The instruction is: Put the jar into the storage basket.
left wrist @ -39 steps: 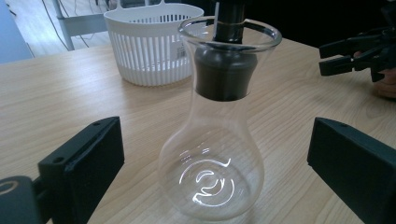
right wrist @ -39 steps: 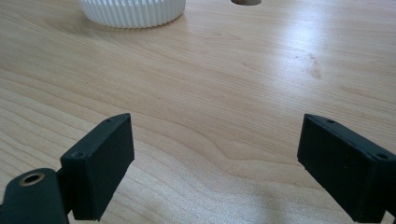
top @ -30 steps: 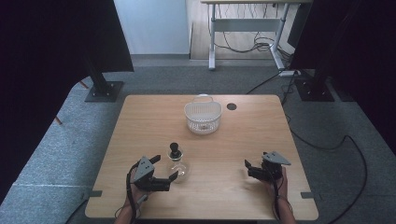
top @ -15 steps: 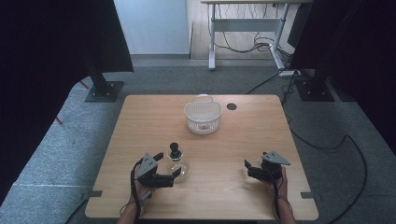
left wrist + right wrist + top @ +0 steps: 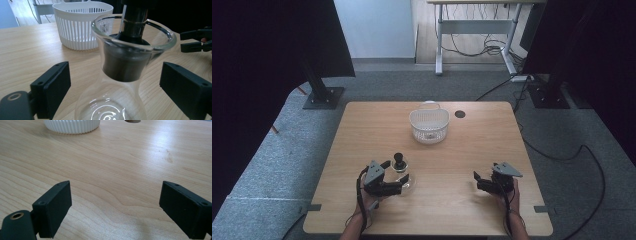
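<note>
The high view looks forward and down from above the person's side of the wooden table (image 5: 452, 150), far enough to take in the whole top and the grey floor around it. The white basket (image 5: 429, 125) stands past the table's middle.

The left gripper view sits low, just above the table, and faces level toward the basket (image 5: 82, 23), very near a glass flask (image 5: 130, 72) in front of it.

The right gripper view is also low and close to the table (image 5: 112, 170), tilted down, with the basket (image 5: 72, 125) at its top edge.

All three views share the basket and the wood before it.
</note>
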The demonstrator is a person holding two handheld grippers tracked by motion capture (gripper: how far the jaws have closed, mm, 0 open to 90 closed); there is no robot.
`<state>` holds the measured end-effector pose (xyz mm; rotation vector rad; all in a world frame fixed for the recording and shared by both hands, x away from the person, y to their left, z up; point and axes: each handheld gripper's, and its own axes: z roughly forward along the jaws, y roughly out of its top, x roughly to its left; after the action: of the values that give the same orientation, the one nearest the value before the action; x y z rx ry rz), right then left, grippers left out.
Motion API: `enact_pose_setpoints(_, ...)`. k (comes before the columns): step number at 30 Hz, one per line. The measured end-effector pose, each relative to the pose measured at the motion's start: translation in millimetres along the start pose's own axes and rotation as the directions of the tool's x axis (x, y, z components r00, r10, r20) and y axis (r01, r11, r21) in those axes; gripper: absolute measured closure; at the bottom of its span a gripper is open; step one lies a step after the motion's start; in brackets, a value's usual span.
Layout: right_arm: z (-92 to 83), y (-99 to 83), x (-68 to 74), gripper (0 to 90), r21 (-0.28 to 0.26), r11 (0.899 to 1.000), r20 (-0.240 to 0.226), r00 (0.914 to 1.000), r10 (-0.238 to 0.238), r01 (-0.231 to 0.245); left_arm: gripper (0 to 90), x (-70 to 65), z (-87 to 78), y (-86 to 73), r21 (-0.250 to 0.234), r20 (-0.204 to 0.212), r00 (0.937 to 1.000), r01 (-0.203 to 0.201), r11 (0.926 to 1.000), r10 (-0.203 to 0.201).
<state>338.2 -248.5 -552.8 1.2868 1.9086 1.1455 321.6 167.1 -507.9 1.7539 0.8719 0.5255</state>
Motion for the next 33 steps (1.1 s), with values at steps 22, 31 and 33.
enact_pose_setpoints(22,0.1,0.0,0.6,10.3,0.001,1.000,0.002,1.0000,-0.006,0.006,45.2,-2.9,7.4,-0.8,-0.046,0.002,1.0000,0.003,0.9989,-0.003)
enact_pose_setpoints(31,0.2,0.1,0.5,10.4,0.002,1.000,0.000,1.0000,-0.007,0.007,49.7,-5.9,7.2,-0.8,-0.051,-0.015,0.9997,-0.019,0.9985,0.019)
enact_pose_setpoints(33,0.2,0.1,0.5,10.4,0.002,1.000,0.000,1.0000,-0.007,0.007,49.7,-6.6,7.1,-0.4,-0.050,-0.020,0.9996,-0.021,0.9985,0.020)
